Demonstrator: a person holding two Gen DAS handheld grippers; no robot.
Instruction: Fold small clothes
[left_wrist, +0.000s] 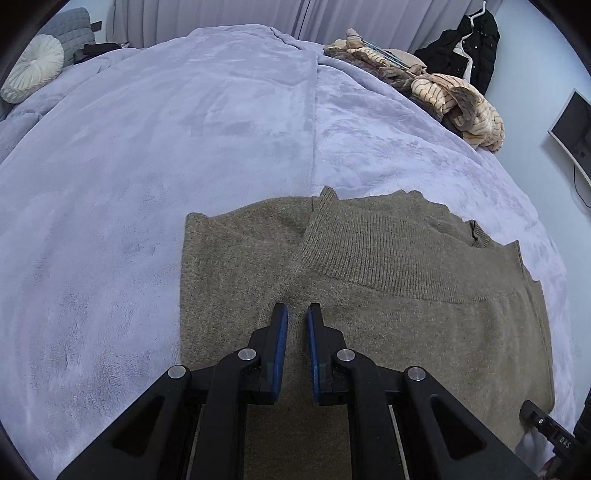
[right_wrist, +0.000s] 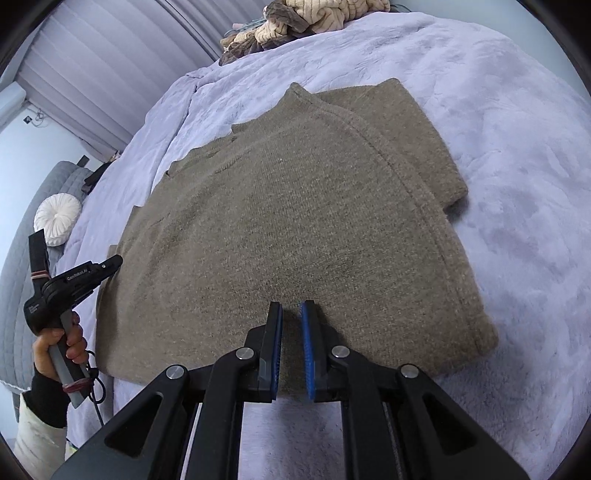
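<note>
A brown knitted sweater (right_wrist: 295, 229) lies flat on the lilac fleece blanket (left_wrist: 147, 147) of the bed, partly folded; one ribbed part is turned over the body, and a sleeve lies folded along the far side in the right wrist view. The left gripper (left_wrist: 297, 310) hangs over the sweater, its blue pads (left_wrist: 282, 332) a small gap apart with nothing between them; whether they touch the knit I cannot tell. The right gripper (right_wrist: 291, 308) is over the near edge of the sweater; its jaws also stand slightly parted and hold no cloth. In the right wrist view the left gripper appears at the left edge of the sweater, held by the person's hand (right_wrist: 64, 345). A heap of striped beige clothes (left_wrist: 454, 99) lies at the far side of the bed; a round white cushion (left_wrist: 33, 68) rests near the grey headboard (left_wrist: 74, 26); a black coat (left_wrist: 476, 40) hangs by the wall.
</note>
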